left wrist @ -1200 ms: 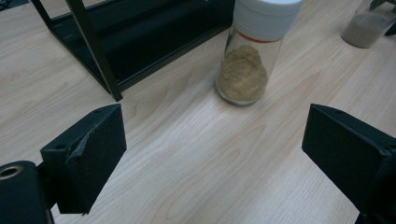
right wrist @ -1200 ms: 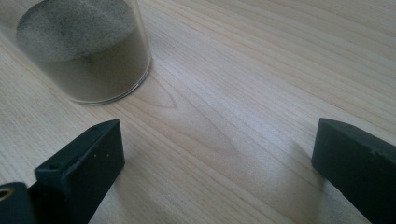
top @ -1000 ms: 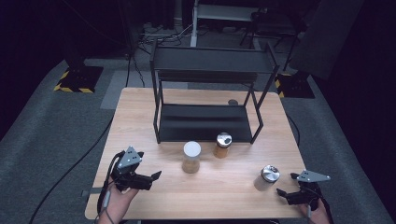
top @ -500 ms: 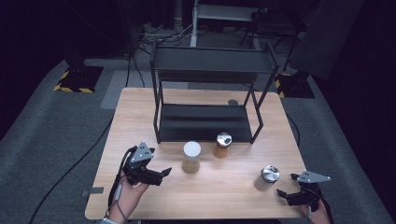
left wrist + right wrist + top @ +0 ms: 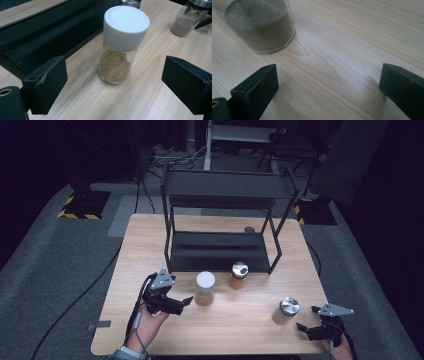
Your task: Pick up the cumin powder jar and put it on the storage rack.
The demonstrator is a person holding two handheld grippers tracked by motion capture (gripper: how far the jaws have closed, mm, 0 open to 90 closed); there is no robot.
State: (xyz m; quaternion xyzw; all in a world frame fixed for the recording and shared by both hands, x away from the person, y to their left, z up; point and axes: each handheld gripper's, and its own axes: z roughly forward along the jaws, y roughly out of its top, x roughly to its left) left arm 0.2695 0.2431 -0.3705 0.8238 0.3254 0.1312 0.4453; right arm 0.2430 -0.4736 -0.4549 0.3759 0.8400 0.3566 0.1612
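Left gripper (image 5: 181,303): my jaws stand wide, nothing between them, pointed at the white-capped jar (image 5: 205,288). In the left gripper view that jar (image 5: 121,42) sits centred ahead of the jaws, upright on the table (image 5: 150,245), partly filled with tan powder, just in front of the black shelf rack (image 5: 220,220).

Right gripper (image 5: 312,330): jaws also wide and empty, low over the table near its front right corner. Steel-capped jar (image 5: 286,309) stands just beside, off to one side of the gap, not between the jaws (image 5: 262,27).

A third jar, dark lid (image 5: 238,275), stands near the white-capped one.

Risks, as I judge them: the white-capped jar is tall and narrow; a jaw striking the cap could tip it toward the rack. Glass is smooth, so a shallow hold may slip.
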